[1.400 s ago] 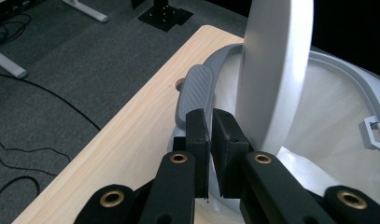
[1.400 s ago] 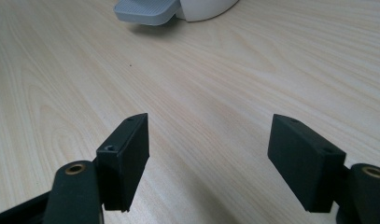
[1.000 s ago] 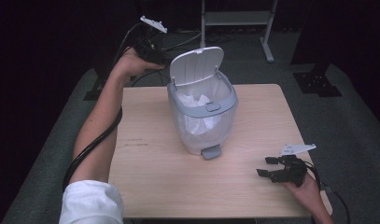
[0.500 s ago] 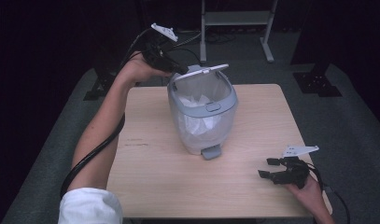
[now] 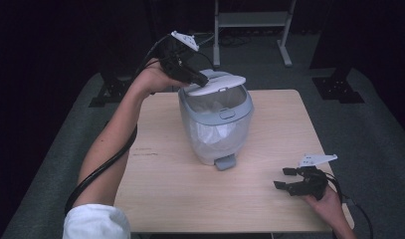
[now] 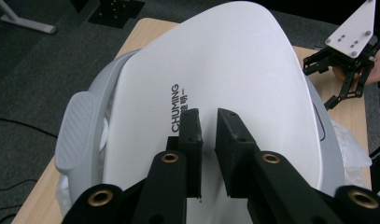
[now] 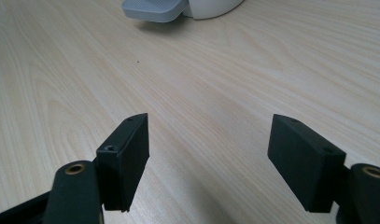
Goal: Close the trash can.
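The pale wooden table (image 5: pixel 165 189) carries the grey pedal bin (image 5: pixel 217 124) near its middle, with the white lid (image 6: pixel 225 79) lowered almost onto the rim. Your left gripper (image 6: pixel 207 128) rests on that lid, its jaws nearly together with nothing between them, having just parted slightly. Your right gripper (image 5: pixel 285 178) sits spread wide and empty at the table's near right corner.

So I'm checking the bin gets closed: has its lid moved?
Yes. The lid has swung down from upright, nearly flat over the bin's grey rim.

The bin's white lid (image 6: pixel 234 70) carries black print — "CHUMING" — with smaller characters beside it, too small to read.
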The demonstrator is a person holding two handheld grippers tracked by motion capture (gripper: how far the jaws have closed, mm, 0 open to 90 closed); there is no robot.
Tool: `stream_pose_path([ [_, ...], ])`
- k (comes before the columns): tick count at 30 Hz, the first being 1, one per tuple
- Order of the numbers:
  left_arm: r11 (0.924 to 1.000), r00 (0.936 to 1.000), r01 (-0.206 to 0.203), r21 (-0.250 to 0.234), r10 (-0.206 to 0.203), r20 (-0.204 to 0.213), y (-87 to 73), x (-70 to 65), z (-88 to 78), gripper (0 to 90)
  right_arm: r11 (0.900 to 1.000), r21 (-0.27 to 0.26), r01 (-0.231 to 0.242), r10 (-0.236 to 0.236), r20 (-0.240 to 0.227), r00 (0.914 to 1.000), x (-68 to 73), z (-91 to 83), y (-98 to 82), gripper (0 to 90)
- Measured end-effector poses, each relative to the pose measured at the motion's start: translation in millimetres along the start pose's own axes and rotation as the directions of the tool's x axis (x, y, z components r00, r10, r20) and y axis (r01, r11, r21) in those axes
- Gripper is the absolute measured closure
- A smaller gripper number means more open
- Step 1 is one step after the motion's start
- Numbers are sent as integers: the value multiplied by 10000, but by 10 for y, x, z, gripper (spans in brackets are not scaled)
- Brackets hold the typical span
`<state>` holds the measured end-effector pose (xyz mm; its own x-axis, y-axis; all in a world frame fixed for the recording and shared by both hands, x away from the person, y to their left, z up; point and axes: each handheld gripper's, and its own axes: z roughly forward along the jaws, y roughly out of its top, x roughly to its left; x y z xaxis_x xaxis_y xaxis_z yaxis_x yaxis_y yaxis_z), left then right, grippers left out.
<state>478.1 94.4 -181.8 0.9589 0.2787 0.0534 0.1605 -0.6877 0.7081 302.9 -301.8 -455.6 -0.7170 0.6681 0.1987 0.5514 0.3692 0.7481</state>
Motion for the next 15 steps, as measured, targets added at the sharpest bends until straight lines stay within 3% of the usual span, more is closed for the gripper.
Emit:
stream_pose_path([
  [15,9994,9994,-298,159,301,-157,10,-96,105,742,9997,151,176,-178,134,9998,25,41,20,282],
])
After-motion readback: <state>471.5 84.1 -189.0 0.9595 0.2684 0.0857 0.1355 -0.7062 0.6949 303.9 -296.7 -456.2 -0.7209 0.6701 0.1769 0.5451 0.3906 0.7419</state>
